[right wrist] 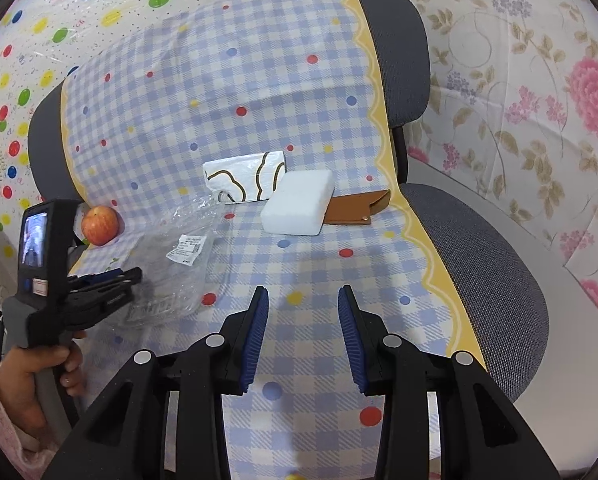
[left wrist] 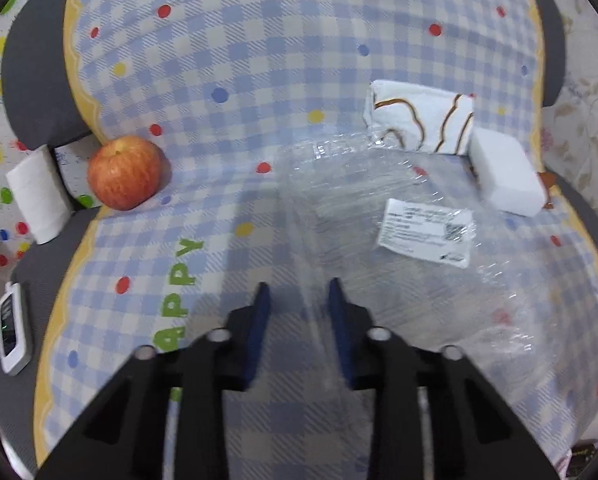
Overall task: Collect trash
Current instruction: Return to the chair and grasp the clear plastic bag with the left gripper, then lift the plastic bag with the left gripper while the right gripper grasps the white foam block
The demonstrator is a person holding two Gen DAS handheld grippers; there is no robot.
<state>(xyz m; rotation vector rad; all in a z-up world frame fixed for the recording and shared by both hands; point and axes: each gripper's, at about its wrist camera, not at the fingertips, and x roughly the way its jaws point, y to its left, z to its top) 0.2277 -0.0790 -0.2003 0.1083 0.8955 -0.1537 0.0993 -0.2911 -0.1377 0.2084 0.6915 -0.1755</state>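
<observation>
Closing on the clear plastic wrapper point(left wrist: 379, 208) requires care: left claw point(left wrist: 299, 292) is spread astride its near edge; pinch squarely. Right claw point(right wrist: 303, 300) hangs spread, empty

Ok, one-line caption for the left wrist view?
Open left gripper straddles the edge of a clear plastic bag on a checkered chair cover, apple at left.

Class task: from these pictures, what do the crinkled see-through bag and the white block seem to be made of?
Crinkled clear bag with a white label: thin glossy plastic film; shows glints and the cloth beneath. White rectangular block: probably matte foam, or sponge; soft edges, no shine.
</observation>
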